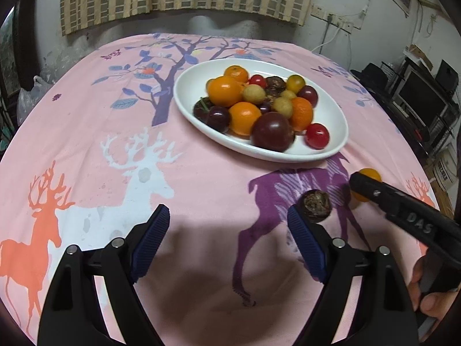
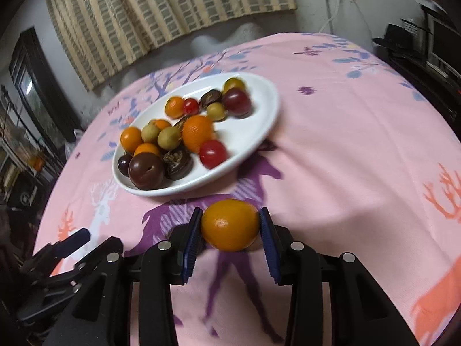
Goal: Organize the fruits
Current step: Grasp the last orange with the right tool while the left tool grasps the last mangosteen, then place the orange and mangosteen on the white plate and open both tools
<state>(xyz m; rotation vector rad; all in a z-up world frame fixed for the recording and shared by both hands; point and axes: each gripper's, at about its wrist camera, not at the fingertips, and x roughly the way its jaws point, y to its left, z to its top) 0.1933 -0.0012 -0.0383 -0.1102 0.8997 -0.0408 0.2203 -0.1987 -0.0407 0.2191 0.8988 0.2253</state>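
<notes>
Gripping an orange (image 2: 230, 225) at lower centre, the right tool (image 2: 230, 232) pinches it over the pink tabletop (image 2: 345, 144) — left tool (image 1: 227, 230) gapes empty beside a dark fruit (image 1: 316, 204); white plate (image 2: 259, 115) of fruit above.

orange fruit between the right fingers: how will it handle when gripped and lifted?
The orange fruit is round and sits loose on the tablecloth, so it probably rolls if nudged off-centre. Its glossy skin may slip against the right gripper. Likely firm, though hard squeezing could bruise it.
</notes>
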